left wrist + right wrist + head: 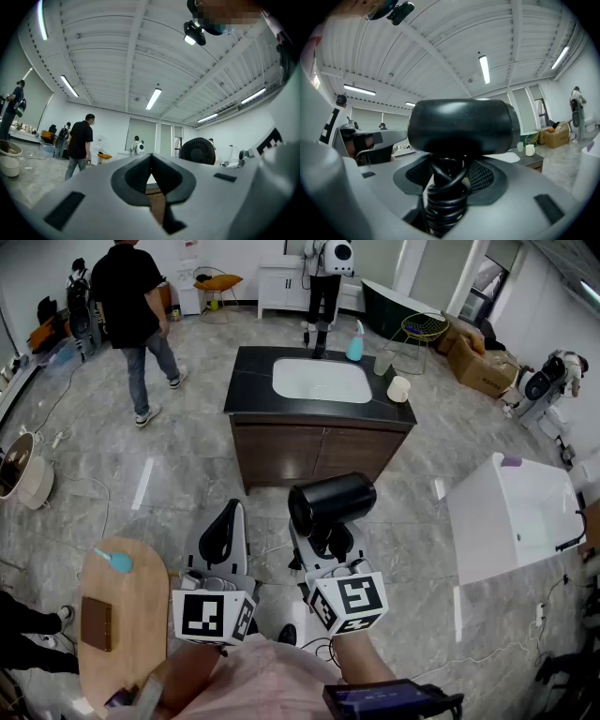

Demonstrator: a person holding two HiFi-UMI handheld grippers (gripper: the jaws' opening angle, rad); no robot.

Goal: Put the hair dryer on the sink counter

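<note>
A black hair dryer (333,502) is held in my right gripper (328,542), its barrel lying across above the jaws. In the right gripper view the hair dryer (461,126) fills the middle, and its handle and coiled cord sit between the jaws of the right gripper (450,180), which is shut on it. My left gripper (223,532) stays beside it on the left, shut and empty; in its own view the left gripper (151,174) has its tips meeting. The black sink counter (251,381) with a white basin (321,381) stands ahead on a wooden cabinet, well beyond both grippers.
On the counter stand a blue bottle (355,343) and two cups (397,388). A white bathtub (511,512) is at the right, a wooden side table (127,615) at the lower left, a pot (21,472) at the far left. A person (136,315) walks behind.
</note>
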